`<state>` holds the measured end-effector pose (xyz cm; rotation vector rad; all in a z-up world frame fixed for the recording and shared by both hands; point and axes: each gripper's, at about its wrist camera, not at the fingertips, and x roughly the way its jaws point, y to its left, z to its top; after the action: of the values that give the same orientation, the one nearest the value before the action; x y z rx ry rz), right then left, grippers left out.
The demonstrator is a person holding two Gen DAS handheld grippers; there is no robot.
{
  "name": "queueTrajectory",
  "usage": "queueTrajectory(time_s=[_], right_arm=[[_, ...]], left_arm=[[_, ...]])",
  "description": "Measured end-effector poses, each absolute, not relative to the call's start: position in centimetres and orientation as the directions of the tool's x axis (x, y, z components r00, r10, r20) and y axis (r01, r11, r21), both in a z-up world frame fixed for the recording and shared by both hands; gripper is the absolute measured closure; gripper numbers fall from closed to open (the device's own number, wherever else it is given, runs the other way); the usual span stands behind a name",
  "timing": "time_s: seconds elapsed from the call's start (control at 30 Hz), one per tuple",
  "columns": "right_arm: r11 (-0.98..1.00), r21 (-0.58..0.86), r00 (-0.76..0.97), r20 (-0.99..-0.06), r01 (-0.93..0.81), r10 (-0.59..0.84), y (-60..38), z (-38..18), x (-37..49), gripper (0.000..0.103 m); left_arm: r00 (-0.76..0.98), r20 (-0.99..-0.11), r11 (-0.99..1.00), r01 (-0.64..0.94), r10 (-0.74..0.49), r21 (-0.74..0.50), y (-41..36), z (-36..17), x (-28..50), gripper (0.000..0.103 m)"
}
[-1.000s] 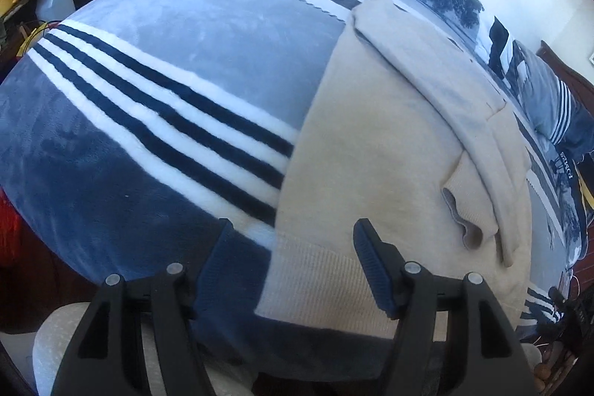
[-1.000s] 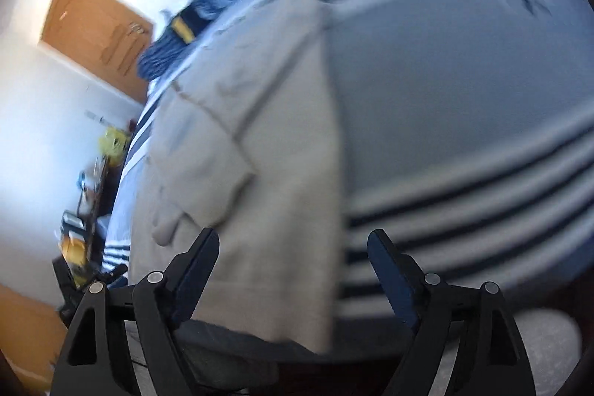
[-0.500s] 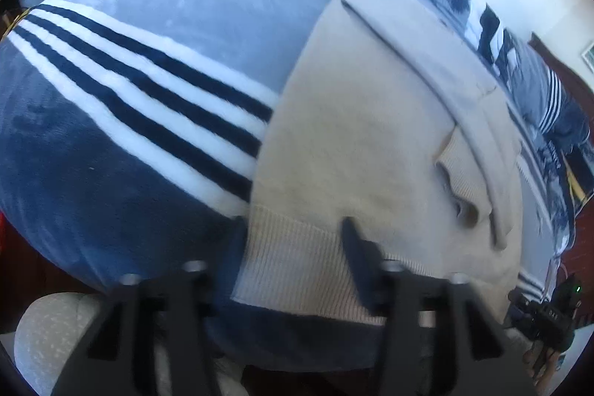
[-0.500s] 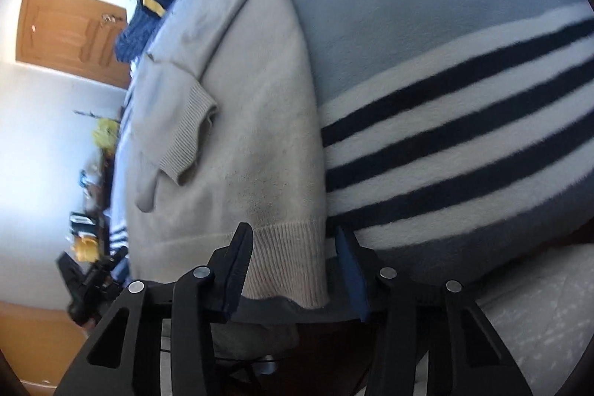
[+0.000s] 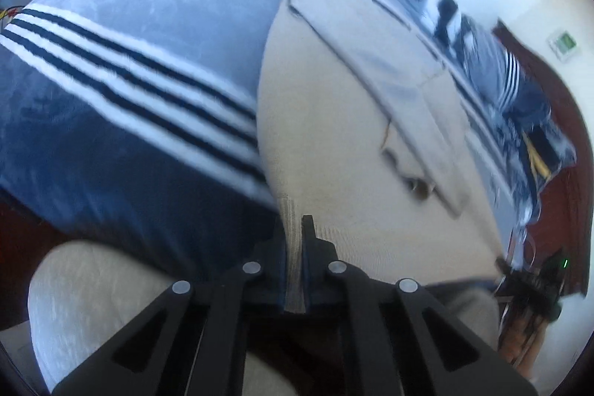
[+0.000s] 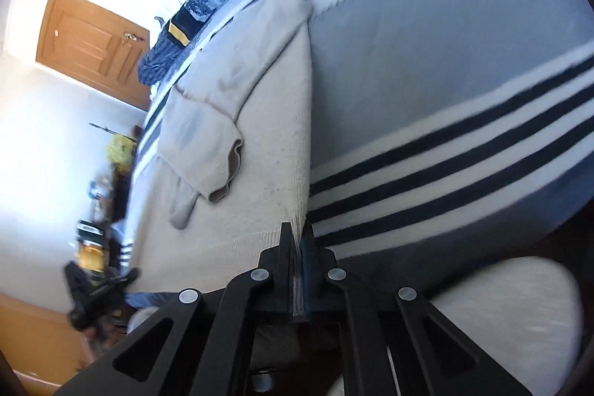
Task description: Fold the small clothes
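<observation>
A beige knitted sweater (image 5: pixel 326 143) lies flat on the striped blue blanket (image 5: pixel 111 91), its sleeves folded in over the body. In the left wrist view my left gripper (image 5: pixel 295 229) is shut on the ribbed hem at the sweater's left bottom corner, and the pinched fabric stands up between the pads. The right wrist view shows the same sweater (image 6: pixel 260 143) with a sleeve cuff (image 6: pixel 226 173) lying on it. My right gripper (image 6: pixel 297 236) is shut on the hem's right bottom corner, next to the blanket (image 6: pixel 445 99).
More clothes are piled at the far side of the bed, among them a dark striped garment (image 6: pixel 174 39). A wooden door (image 6: pixel 89 43) and cluttered shelves (image 6: pixel 92 240) show to the left in the right wrist view. Pale cushions (image 5: pixel 92 292) sit below the bed's near edge.
Both grippers went from wide open around the hem corners to shut on them. The pinched corners have lifted slightly off the blanket.
</observation>
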<state>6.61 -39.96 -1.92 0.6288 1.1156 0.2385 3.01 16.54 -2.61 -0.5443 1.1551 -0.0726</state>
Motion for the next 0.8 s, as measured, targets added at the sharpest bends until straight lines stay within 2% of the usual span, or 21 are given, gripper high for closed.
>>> queueTrajectory(time_s=[0.07,0.13,0.23,0.37,0.43,0.53,0.57,0.6,0.63,0.67,0.77,0.8], right_arm=[[0.837,0.530,0.418,-0.797,0.137,0.437,-40.4,-1.6,6.4,0.100],[0.864,0.481,0.381,-0.834,0.150,0.399,-40.1,-2.8,6.7,0.100],[0.893,0.421,0.323,-0.877,0.162,0.355,-39.0,-5.5,7.1,0.100],[0.903,0.404,0.354,-0.874,0.146,0.334,-39.5,-4.4,6.6,0.100],[0.899,0.403,0.326,-0.884,0.172,0.334,-39.9,-5.6,6.7,0.098],[0.884,0.418,0.283,-0.891,0.210,0.354,-40.1,-6.8,6.9,0.096],[0.882,0.429,0.323,-0.877,0.193,0.356,-40.1,-5.8,6.7,0.086],[0.876,0.449,0.359,-0.858,0.175,0.367,-40.1,-5.0,6.5,0.055],[0.868,0.471,0.396,-0.835,0.158,0.382,-40.4,-4.1,6.3,0.037],[0.862,0.490,0.444,-0.806,0.131,0.391,-40.4,-3.0,6.0,0.019],[0.851,0.521,0.510,-0.751,0.066,0.420,-40.0,-0.5,6.0,0.019],[0.852,0.521,0.522,-0.741,0.052,0.422,-39.7,0.3,6.2,0.019]], left_arm=[[0.384,-0.876,0.893,-0.219,-0.291,-0.393,16.1,-4.5,2.7,0.097],[0.360,-0.885,0.880,-0.260,-0.295,-0.398,16.1,-6.3,2.8,0.097],[0.393,-0.873,0.882,-0.247,-0.288,-0.402,16.1,-4.7,2.8,0.097],[0.350,-0.911,0.919,-0.241,-0.217,-0.312,15.2,-5.5,3.3,0.096],[0.277,-0.944,0.928,-0.271,-0.179,-0.256,15.1,-6.9,3.7,0.092],[0.329,-0.931,0.929,-0.270,-0.158,-0.253,15.4,-5.2,3.1,0.085],[0.380,-0.915,0.934,-0.259,-0.136,-0.246,15.4,-3.9,2.7,0.080],[0.412,-0.901,0.934,-0.249,-0.137,-0.256,15.3,-3.0,2.4,0.068],[0.447,-0.885,0.934,-0.243,-0.133,-0.263,15.3,-1.9,2.1,0.054],[0.465,-0.878,0.937,-0.245,-0.113,-0.250,15.0,-1.1,2.0,0.051],[0.518,-0.854,0.956,-0.229,-0.041,-0.184,13.9,1.8,2.3,0.051],[0.531,-0.847,0.960,-0.234,-0.006,-0.154,13.5,2.8,2.4,0.048]])
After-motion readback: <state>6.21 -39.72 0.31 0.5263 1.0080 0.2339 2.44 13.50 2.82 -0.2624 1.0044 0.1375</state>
